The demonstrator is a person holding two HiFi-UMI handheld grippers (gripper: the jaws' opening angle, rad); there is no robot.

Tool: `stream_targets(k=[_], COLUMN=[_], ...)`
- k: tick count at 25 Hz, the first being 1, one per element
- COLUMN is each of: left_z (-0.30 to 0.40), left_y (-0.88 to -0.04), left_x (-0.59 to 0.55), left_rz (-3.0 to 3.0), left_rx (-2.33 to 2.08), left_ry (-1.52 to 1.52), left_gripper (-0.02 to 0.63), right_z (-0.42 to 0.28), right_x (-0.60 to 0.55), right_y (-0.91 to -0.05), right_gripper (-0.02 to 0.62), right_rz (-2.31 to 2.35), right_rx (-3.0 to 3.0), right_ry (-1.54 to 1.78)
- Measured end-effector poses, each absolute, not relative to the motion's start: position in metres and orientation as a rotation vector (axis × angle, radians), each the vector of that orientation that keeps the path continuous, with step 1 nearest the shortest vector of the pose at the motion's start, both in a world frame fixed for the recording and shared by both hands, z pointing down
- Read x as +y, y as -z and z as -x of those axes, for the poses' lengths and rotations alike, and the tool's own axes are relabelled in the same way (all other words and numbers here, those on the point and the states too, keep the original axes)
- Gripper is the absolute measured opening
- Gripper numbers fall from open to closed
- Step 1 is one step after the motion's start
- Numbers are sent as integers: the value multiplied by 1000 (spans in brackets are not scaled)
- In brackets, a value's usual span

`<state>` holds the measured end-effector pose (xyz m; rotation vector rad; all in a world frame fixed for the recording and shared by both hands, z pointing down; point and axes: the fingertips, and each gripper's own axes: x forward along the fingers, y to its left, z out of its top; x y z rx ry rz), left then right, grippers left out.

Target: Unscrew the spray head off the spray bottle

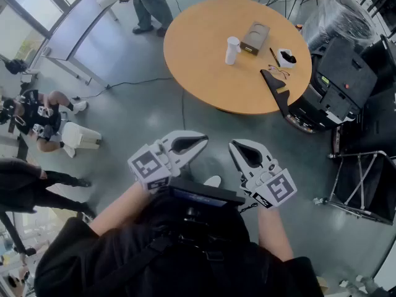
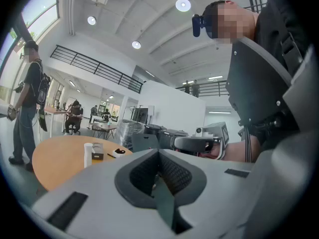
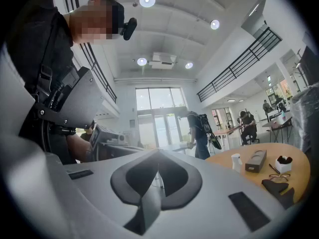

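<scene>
1. Jaws on the left gripper (image 1: 199, 141) are together, with nothing between them.
2. Right gripper (image 1: 234, 148) is the same: jaws closed and empty.
3. Both grippers are held low in front of the person, over the grey floor (image 1: 124, 85), just beside each other with their tips pointing towards the table. Neither touches anything.
4. Spray bottle (image 1: 231, 50) is white and stands upright on the round wooden table (image 1: 204, 73), well apart from both grippers.
5. Spray head (image 1: 234, 41) is on the bottle, not yet unscrewed.
6. A flat grey-brown box (image 1: 255, 38) lies just beside the bottle, on its right in the head view.
7. Further right on the table are a small white container (image 1: 286, 58) with something dark in it and a pair of glasses (image 1: 278, 72).
8. A black curved object (image 1: 275, 85) lies at the table's near right edge and partly overhangs it.
9. Black equipment (image 1: 340, 79) stands right of the table.
10. One person (image 1: 148, 2) stands beyond the table at top left, and another (image 1: 37, 113) sits at the left edge.
</scene>
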<state>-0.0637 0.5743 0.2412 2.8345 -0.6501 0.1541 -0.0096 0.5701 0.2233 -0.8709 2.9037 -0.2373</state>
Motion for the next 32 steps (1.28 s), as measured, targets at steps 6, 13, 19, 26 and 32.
stream_targets(k=[6, 13, 19, 26, 32], left_z=[48, 45, 47, 62, 80], left_y=[-248, -243, -249, -242, -246], left_x=[574, 568, 542, 495, 448], left_rz=[-2825, -2851, -2847, -2861, -2903], left_rx=[-661, -632, -604, -577, -513], left_ry=[-171, -154, -153, -146, -129], left_gripper=[2, 2, 2, 2, 2], right_z=[-2, 0, 4, 27, 47], right_x=[571, 566, 542, 498, 450], right_y=[-233, -231, -234, -233, -238], right_gripper=[2, 3, 3, 3, 3], right_rz=[854, 864, 892, 906, 948], right_rx=[2913, 2916, 2921, 2952, 2956], right_ry=[244, 247, 260, 241, 241])
